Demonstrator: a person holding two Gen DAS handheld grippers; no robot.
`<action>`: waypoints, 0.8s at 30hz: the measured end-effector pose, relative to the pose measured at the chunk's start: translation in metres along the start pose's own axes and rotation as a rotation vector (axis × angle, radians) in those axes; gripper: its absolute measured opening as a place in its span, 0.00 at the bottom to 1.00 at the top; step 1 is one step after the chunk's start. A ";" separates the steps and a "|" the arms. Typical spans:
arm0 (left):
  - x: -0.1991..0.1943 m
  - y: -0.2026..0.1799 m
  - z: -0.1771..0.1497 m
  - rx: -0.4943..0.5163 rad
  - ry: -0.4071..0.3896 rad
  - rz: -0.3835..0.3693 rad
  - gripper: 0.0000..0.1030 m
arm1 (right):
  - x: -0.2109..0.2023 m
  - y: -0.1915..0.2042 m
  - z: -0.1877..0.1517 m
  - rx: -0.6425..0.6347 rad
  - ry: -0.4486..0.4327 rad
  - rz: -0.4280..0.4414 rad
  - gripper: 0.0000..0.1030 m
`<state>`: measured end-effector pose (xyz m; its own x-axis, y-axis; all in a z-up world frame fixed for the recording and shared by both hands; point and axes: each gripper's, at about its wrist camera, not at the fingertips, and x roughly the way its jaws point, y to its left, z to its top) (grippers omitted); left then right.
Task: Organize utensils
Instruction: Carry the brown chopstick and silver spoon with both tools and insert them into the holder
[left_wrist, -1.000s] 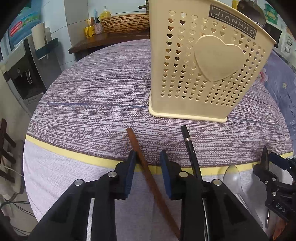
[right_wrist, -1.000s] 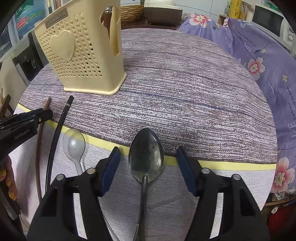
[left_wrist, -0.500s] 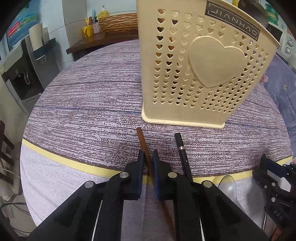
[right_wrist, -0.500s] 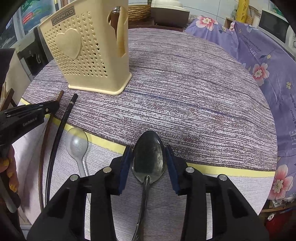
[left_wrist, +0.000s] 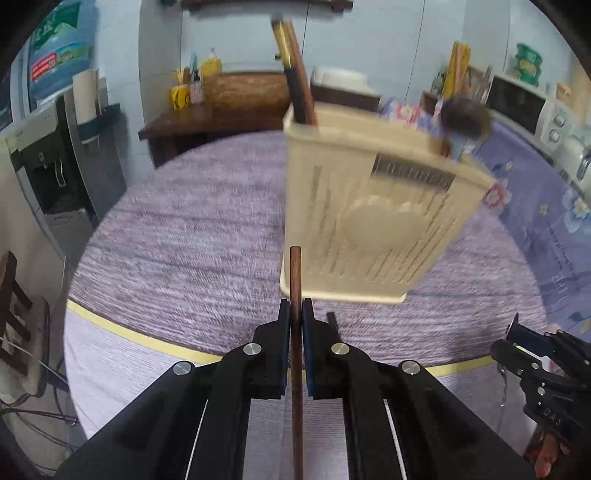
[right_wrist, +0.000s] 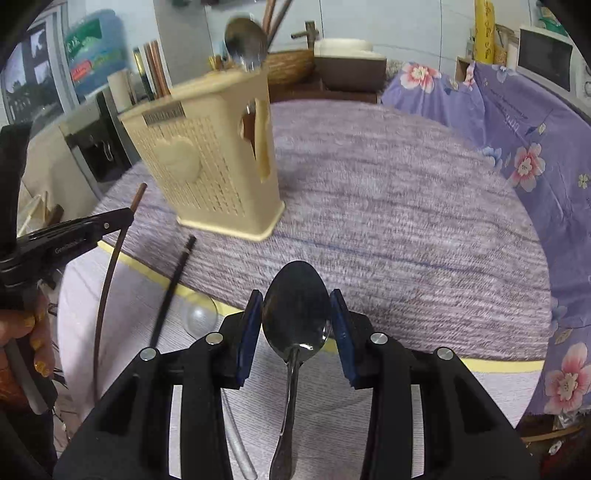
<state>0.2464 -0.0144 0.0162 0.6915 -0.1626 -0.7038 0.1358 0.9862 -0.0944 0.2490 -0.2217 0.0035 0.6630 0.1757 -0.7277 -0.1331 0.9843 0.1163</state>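
My left gripper (left_wrist: 295, 314) is shut on a brown wooden chopstick (left_wrist: 296, 273) and holds it lifted above the table, pointing toward the cream utensil holder (left_wrist: 369, 229). My right gripper (right_wrist: 296, 310) is shut on the bowl of a dark metal spoon (right_wrist: 295, 295), raised off the table. The holder (right_wrist: 207, 166) stands upright with chopsticks and a spoon in it. A black chopstick (right_wrist: 173, 284) and a clear plastic spoon (right_wrist: 199, 314) lie on the table between the grippers. The left gripper (right_wrist: 92, 229) with its chopstick (right_wrist: 110, 266) also shows in the right wrist view.
The round table (right_wrist: 406, 221) has a striped purple cloth with a yellow band. A floral purple cover (right_wrist: 517, 147) lies to the right. A wooden side table (left_wrist: 207, 118) and a water dispenser (left_wrist: 55, 158) stand behind.
Both grippers have lifted off the table with their utensils. The left one raised the brown chopstick; the right one closed fully on the metal spoon and raised it. The views tilted up.
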 end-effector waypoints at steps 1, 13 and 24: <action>-0.012 0.000 0.004 0.000 -0.028 -0.005 0.07 | -0.005 0.000 0.003 0.000 -0.010 0.004 0.37; -0.077 0.010 0.025 -0.006 -0.204 -0.068 0.07 | -0.044 0.011 0.023 -0.035 -0.102 0.033 0.37; -0.090 0.015 0.025 -0.015 -0.240 -0.087 0.07 | -0.055 0.014 0.022 -0.058 -0.153 0.052 0.37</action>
<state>0.2038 0.0141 0.0955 0.8266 -0.2474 -0.5056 0.1927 0.9683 -0.1588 0.2270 -0.2175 0.0602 0.7583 0.2316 -0.6094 -0.2096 0.9718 0.1084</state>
